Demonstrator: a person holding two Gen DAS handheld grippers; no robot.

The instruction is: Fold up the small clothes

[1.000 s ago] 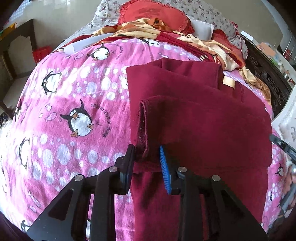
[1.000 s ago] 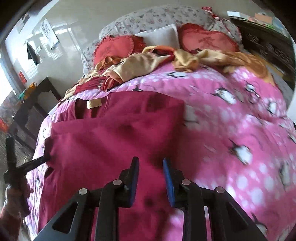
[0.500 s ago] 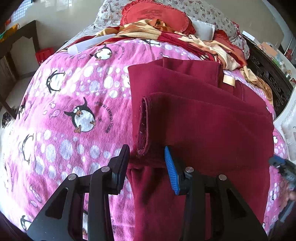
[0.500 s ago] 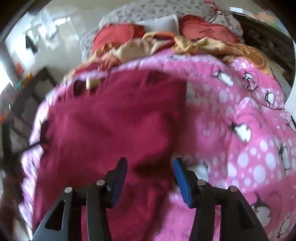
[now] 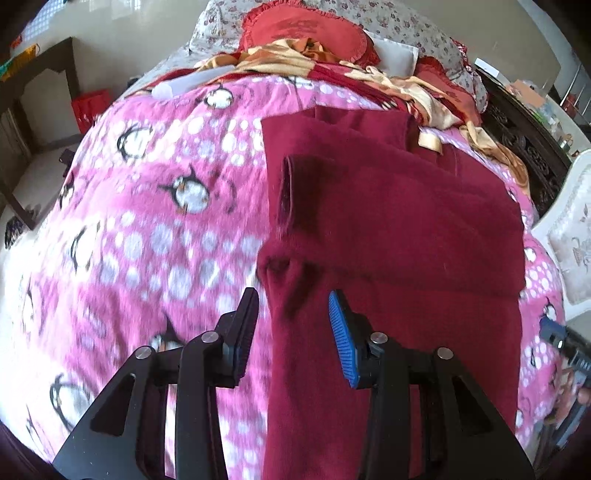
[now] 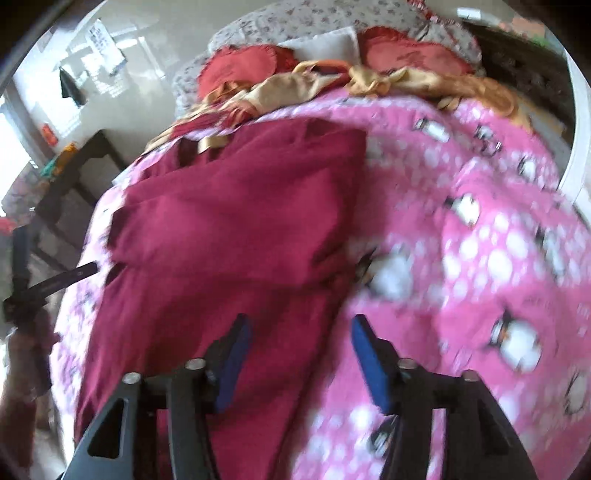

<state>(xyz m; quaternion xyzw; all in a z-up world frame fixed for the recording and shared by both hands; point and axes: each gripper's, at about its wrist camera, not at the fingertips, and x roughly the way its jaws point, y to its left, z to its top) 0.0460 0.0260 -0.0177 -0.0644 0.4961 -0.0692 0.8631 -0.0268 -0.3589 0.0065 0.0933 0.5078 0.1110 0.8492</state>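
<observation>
Pink penguin-print blanket (image 5: 155, 229) with white dots fills most of both views. Red ruffled cushion (image 5: 303, 31) sits at top centre of the left view; a second red cushion (image 6: 413, 55) is upper right in the right view. Floral grey pillow (image 5: 399, 26) lies behind them, a white pillow (image 6: 325, 46) between the two cushions. Crumpled gold-and-red cloth (image 5: 295, 61) lies along the blanket's top edge. Dark wooden table (image 5: 40, 74) is at upper left, a red bin (image 5: 88, 109) beside it. Dark carved headboard (image 5: 524, 147) is at right, white padded panel (image 5: 572, 236) below it.
</observation>
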